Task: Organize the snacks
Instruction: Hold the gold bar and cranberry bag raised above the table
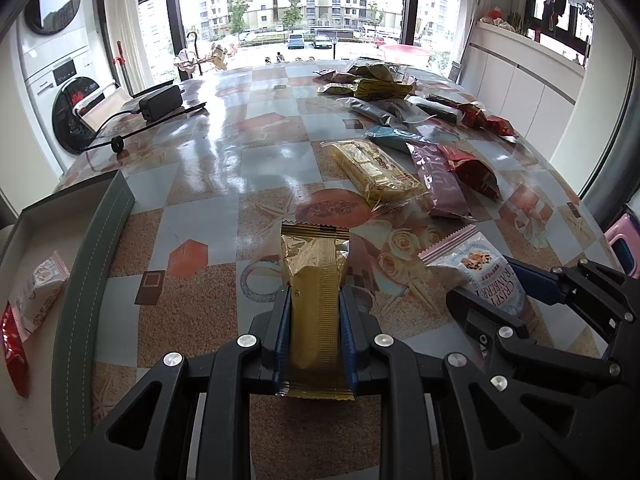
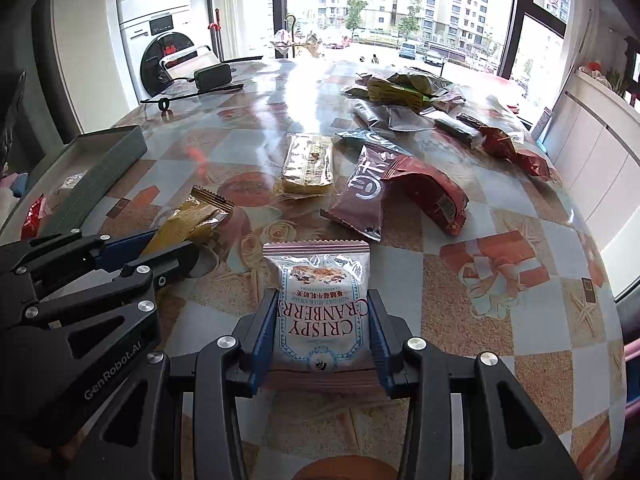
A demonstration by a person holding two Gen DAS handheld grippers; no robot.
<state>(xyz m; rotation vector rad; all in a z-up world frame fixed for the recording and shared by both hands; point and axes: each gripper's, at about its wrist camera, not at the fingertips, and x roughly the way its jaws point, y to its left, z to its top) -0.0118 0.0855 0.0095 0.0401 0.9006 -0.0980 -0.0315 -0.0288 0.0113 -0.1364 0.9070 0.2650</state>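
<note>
Gold foil catches the light in the left wrist view: a gold-wrapped snack bar [image 1: 316,308] is clamped lengthwise between the blue pads of the left claw [image 1: 314,312], its crimped far end poking out above the patterned tabletop [image 1: 208,216]. To the left sits a grey-green tray [image 1: 100,248] with a pale floor; inside it lie a small white packet [image 1: 42,284] and a red packet [image 1: 14,348]. At the right edge, the right claw [image 1: 492,296] is closed on a white cranberry crisp packet [image 1: 480,268]. Farther across the tabletop lie a clear-wrapped yellow biscuit pack [image 1: 376,172], a maroon packet [image 1: 438,180] just beside it, and a red pouch [image 1: 474,172] touching the maroon one. Behind them spreads a loose heap of assorted snacks [image 1: 384,84], too jumbled to separate clearly.

In the right wrist view, the right claw [image 2: 323,328] pinches the white cranberry crisp packet [image 2: 322,312] by its sides, label upside down toward the camera. At the left, the left claw [image 2: 160,252] grips the gold-wrapped snack bar [image 2: 192,220], which slants up and to the right. The grey-green tray [image 2: 104,168] stands beyond it near the tabletop's [image 2: 460,320] left rim. The yellow biscuit pack [image 2: 308,164], maroon packet [image 2: 368,192] and red pouch [image 2: 436,192] lie mid-table, well apart from both claws.
</note>
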